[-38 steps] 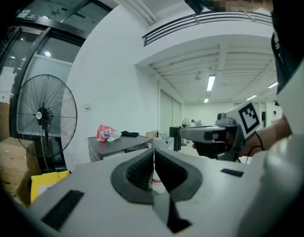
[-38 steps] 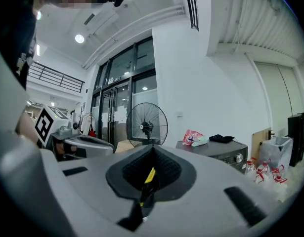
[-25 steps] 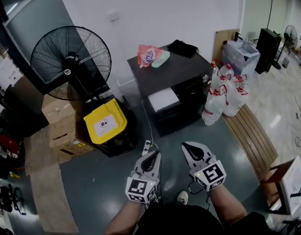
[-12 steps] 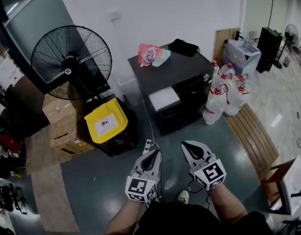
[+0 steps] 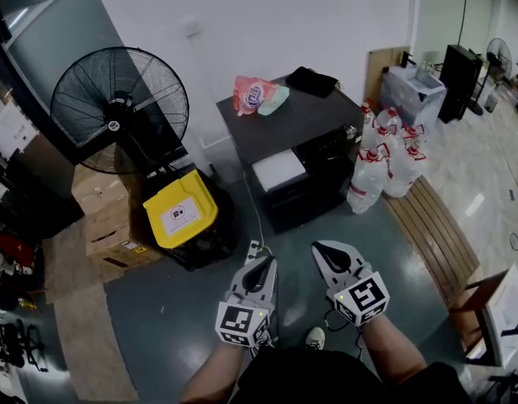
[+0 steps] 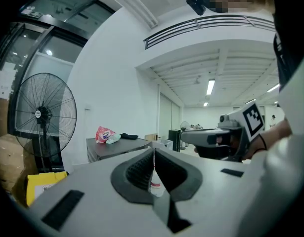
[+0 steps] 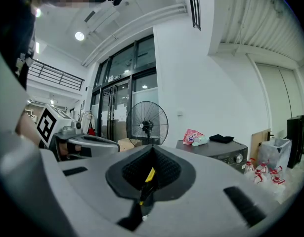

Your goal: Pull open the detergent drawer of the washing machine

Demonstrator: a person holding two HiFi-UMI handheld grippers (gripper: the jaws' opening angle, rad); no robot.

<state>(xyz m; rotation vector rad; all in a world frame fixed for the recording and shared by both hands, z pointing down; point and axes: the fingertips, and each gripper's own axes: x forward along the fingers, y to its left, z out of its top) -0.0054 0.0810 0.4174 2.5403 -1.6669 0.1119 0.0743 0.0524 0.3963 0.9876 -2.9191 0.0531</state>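
Observation:
The dark washing machine [image 5: 296, 133] stands against the white wall, well ahead of both grippers; its pale detergent drawer [image 5: 279, 170] shows at the top front left. In the right gripper view the washing machine [image 7: 218, 151] is at mid right with its control knob facing me. My left gripper [image 5: 260, 269] and right gripper [image 5: 328, 254] hang side by side low over the floor, both shut and holding nothing. The left gripper [image 6: 153, 158] points toward the machine's top [image 6: 114, 146], far off.
A big black pedestal fan [image 5: 121, 108] stands left of the machine, with a yellow-lidded bin [image 5: 179, 209] and cardboard boxes [image 5: 107, 217] below it. Water jugs [image 5: 381, 168] and a wooden pallet [image 5: 431, 225] lie to the right. A pink bag [image 5: 252, 95] and dark cloth [image 5: 313, 81] rest on the machine.

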